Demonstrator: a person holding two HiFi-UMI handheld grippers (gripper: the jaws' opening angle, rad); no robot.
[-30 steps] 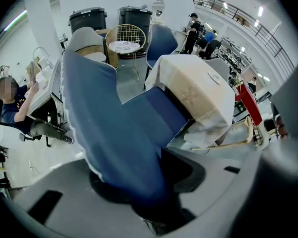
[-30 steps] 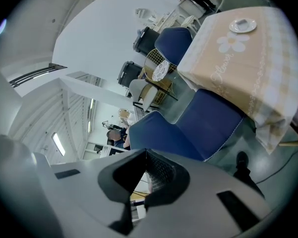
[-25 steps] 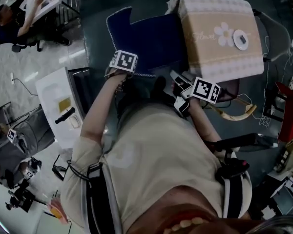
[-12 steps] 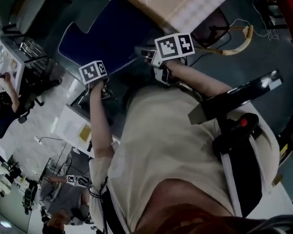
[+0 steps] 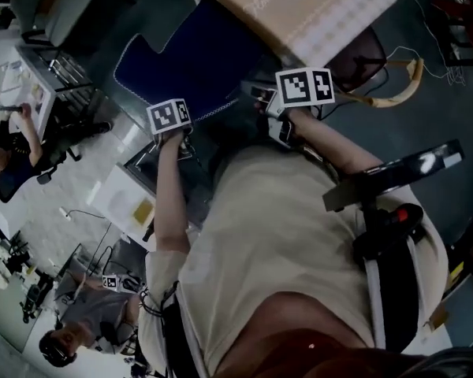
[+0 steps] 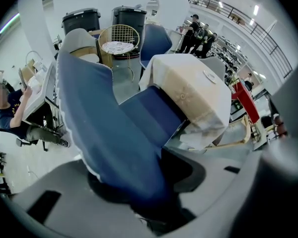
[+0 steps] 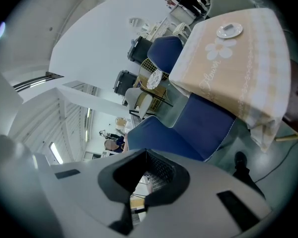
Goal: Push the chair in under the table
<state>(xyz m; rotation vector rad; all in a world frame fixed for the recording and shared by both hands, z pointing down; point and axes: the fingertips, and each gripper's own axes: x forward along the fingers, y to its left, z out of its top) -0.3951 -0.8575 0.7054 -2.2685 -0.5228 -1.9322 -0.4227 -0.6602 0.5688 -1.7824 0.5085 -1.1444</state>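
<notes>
A blue chair stands before a table draped in a beige cloth. In the left gripper view the chair's backrest runs down between the jaws of my left gripper, which is shut on its edge. The blue seat reaches under the overhang of the cloth. My right gripper is shut with nothing held, its tips just behind the backrest's top; whether they touch it I cannot tell. In the head view both marker cubes sit at the chair's near edge.
A small white dish lies on the table. A black office chair stands close on my right and a white cabinet on my left. A curved wooden piece lies under the table. Bins and a wire stool stand beyond.
The head view has swung round, so chair and table now sit higher in the picture. Both grippers have stayed at the chair's backrest.
</notes>
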